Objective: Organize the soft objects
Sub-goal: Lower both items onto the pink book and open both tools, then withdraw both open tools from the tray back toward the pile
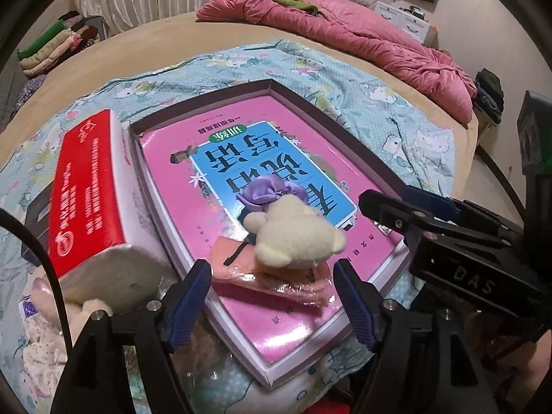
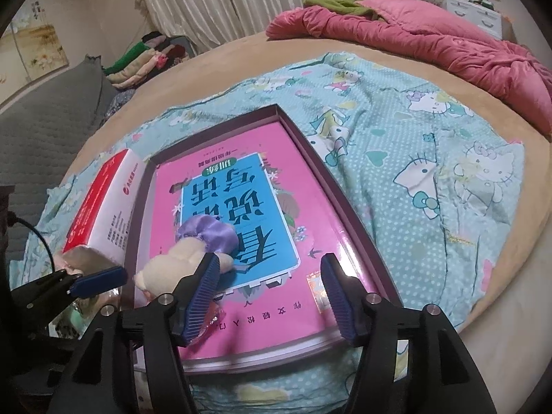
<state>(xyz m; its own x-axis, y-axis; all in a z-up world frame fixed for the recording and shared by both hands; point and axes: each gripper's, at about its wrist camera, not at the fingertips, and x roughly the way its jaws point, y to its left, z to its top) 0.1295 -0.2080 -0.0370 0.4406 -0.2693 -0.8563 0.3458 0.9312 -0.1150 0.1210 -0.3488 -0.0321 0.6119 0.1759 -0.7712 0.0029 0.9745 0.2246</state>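
Observation:
A cream plush bear [image 1: 293,238] in a purple satin dress [image 1: 272,195] lies on a pink book [image 1: 276,158] inside a shallow box [image 1: 331,117] on the bed. Its head rests on a peach cloth packet in clear wrap [image 1: 272,276]. My left gripper [image 1: 272,296] is open, its fingers on either side of the packet just below the bear. My right gripper [image 2: 269,296] is open and empty over the book's near edge; the bear [image 2: 172,269] sits by its left finger. The right gripper also shows in the left wrist view [image 1: 414,207].
A red and white tissue pack [image 1: 86,193] lies along the box's left side. More soft items [image 1: 45,341] lie at lower left. A Hello Kitty sheet [image 2: 431,158] covers the bed. A pink quilt [image 1: 362,38] lies at the far side, and folded clothes [image 1: 55,45] are stacked far left.

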